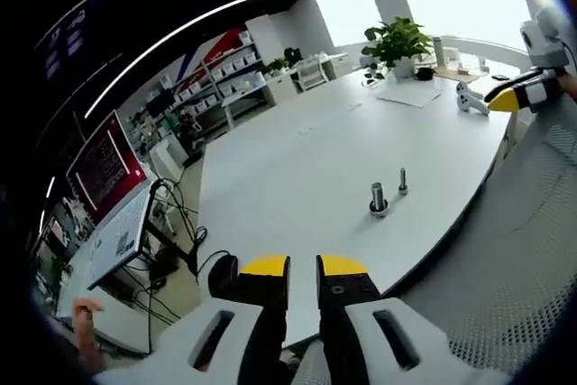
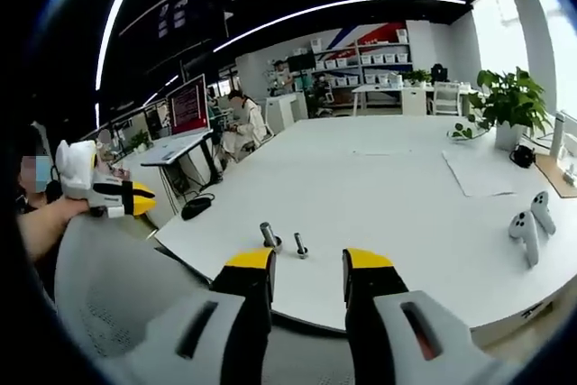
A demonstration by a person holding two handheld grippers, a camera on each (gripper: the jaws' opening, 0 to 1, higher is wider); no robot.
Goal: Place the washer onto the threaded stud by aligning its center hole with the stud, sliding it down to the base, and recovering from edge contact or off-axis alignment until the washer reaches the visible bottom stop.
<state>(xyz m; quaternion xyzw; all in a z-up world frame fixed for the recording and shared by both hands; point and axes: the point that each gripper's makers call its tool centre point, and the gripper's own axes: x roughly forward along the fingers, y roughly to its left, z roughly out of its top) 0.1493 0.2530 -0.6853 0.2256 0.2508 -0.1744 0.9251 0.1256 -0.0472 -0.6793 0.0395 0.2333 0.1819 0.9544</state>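
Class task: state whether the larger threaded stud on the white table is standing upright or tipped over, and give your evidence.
Upright. The threaded stud rises straight from the table on its wider base, beside a smaller bolt that is also standing.

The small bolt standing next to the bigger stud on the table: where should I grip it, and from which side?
Grip the small bolt by its upright shaft near the top, probably from above; it stands apart from the stud, leaving the jaws room.

A potted plant [image 2: 509, 105] and two white controllers [image 2: 532, 223] sit on the white worktop [image 2: 388, 196]; shelves [image 2: 379, 56] stand behind.
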